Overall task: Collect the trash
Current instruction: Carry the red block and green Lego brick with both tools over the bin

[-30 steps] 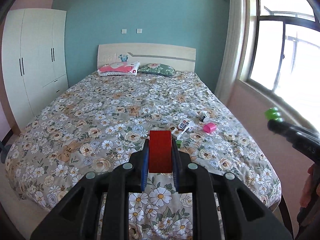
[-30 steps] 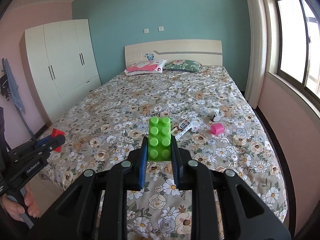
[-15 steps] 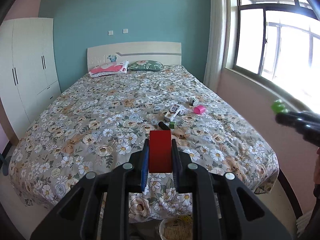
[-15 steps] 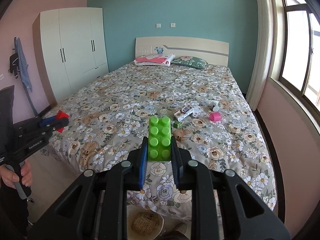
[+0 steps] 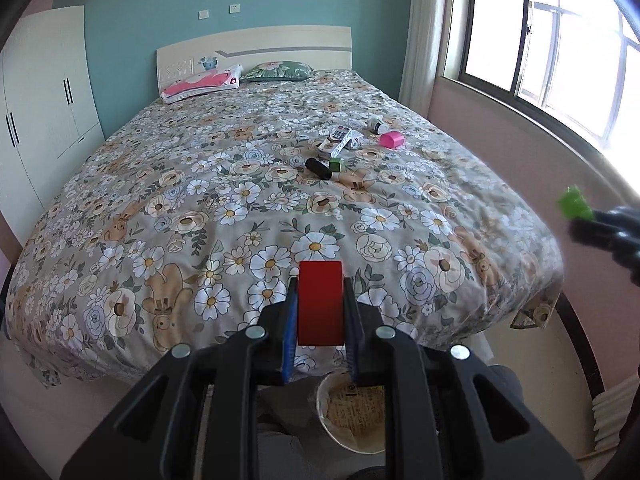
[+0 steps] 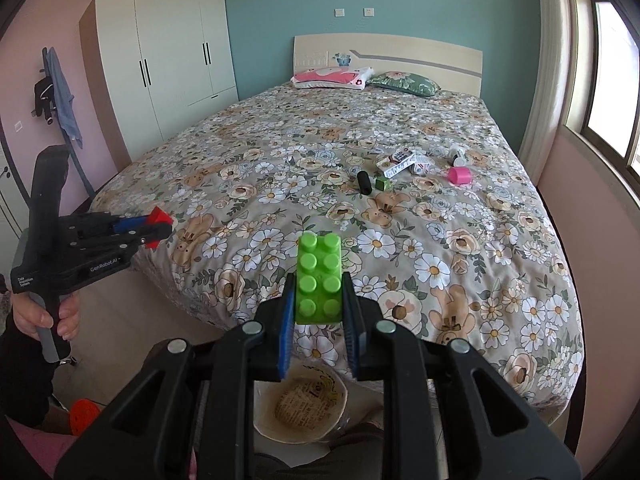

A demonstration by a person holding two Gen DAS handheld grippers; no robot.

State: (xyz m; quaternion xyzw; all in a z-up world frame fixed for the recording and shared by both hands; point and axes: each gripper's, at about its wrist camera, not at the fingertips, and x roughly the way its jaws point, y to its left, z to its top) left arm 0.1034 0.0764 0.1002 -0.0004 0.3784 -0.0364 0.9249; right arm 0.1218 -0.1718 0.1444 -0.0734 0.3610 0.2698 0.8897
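My left gripper (image 5: 320,304) is shut on a red block (image 5: 320,300), held above the foot of the bed; it also shows in the right wrist view (image 6: 154,224). My right gripper (image 6: 319,292) is shut on a green studded brick (image 6: 319,280), also seen at the right edge of the left wrist view (image 5: 576,204). A round paper-lined bin (image 6: 300,408) stands on the floor just below both grippers (image 5: 352,412). On the bed lie a black cylinder (image 6: 364,182), a small green cube (image 6: 383,183), white packets (image 6: 400,160) and a pink cup (image 6: 459,175).
The floral bed (image 6: 280,152) fills the middle, with pillows (image 6: 332,77) at the headboard. A white wardrobe (image 6: 172,64) stands at the left, a window (image 5: 560,60) at the right. An orange object (image 6: 84,414) lies on the floor at the left.
Both grippers have pulled back from the bed towards its foot and tilted down, still holding their blocks. The bin below has come into view.
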